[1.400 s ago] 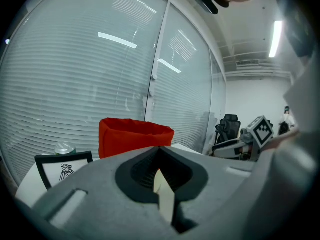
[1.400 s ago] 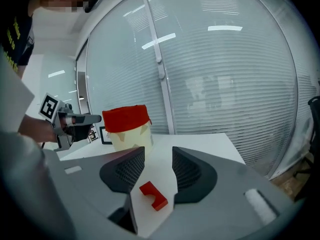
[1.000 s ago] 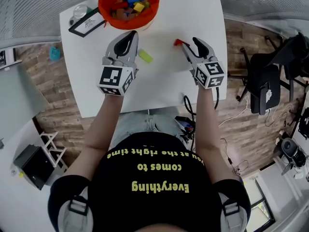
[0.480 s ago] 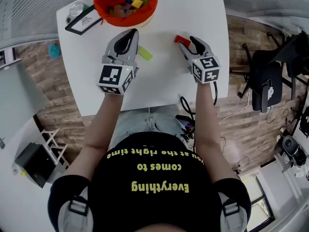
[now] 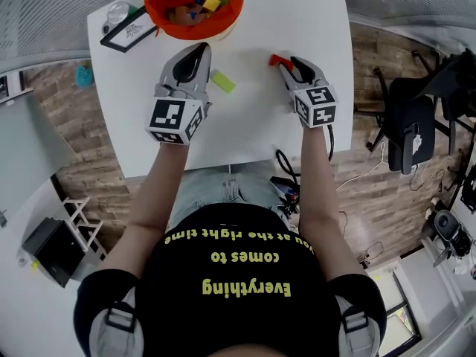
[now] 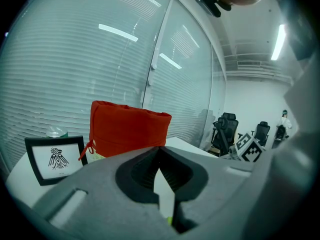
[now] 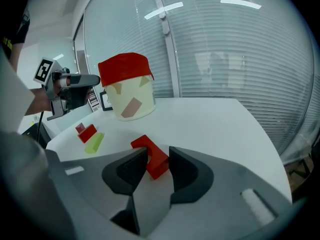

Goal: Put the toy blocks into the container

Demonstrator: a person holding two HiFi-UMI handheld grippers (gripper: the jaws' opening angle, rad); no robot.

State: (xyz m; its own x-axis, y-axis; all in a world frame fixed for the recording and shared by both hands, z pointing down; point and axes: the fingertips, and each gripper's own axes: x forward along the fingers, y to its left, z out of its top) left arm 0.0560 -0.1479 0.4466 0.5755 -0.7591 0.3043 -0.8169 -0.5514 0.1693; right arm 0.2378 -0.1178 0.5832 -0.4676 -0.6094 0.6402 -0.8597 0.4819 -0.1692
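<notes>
Pressure should build evenly: the right tongs (image 5: 288, 67), jaws just closing, pinch the red L-shaped plastic toy block (image 7: 155, 160) on the white table (image 7: 210, 124), right of the orange-rimmed cloth container (image 7: 127, 91), nearer the person. Lift straight. The left tongs (image 6: 160, 153) are clenched, empty.

Two loose red blocks (image 7: 155, 159) (image 7: 89, 133), one loose green block (image 7: 95, 143), one container (image 7: 131, 101).
</notes>
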